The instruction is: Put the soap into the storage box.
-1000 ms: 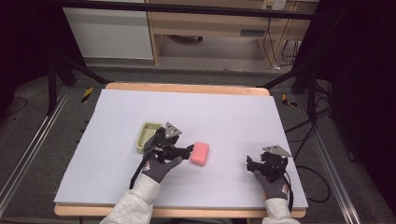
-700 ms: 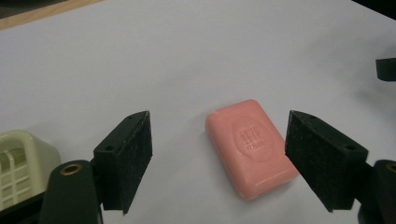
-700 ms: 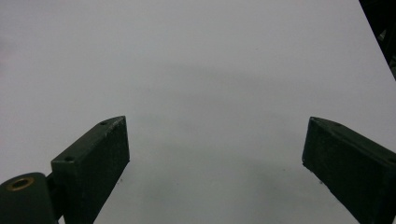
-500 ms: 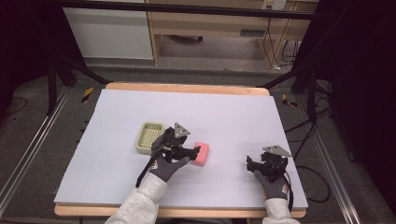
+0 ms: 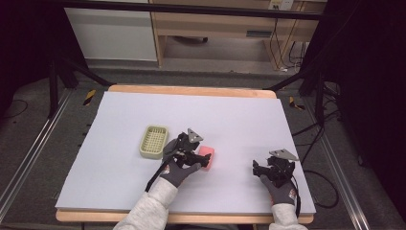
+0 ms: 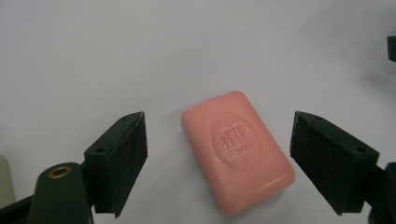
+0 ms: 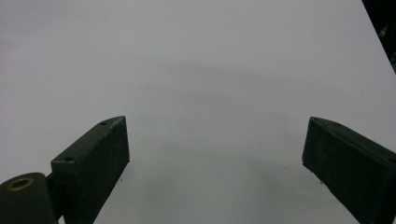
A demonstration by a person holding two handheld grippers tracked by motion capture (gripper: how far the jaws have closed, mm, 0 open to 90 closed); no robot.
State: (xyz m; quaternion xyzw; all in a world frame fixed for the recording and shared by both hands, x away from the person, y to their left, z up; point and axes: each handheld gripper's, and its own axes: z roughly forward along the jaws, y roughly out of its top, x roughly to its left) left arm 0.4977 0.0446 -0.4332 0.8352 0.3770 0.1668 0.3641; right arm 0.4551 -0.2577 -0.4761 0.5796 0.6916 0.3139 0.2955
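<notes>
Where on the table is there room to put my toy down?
The far half of the table, beyond the green tray, is bare, and so is the stretch between pink soap and right tool. It's crowded where the left tool meets the soap.

The soap bar (image 6: 238,151) is salmon pink with an embossed oval stamp. The soap dish (image 5: 154,142) is pale yellow-green with a grid pattern. The table (image 5: 239,115) is pale lavender-white, edged in light wood.

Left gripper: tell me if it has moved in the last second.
Yes. The left gripper has shifted rightward, away from the basket, and now straddles the pink soap.
</notes>
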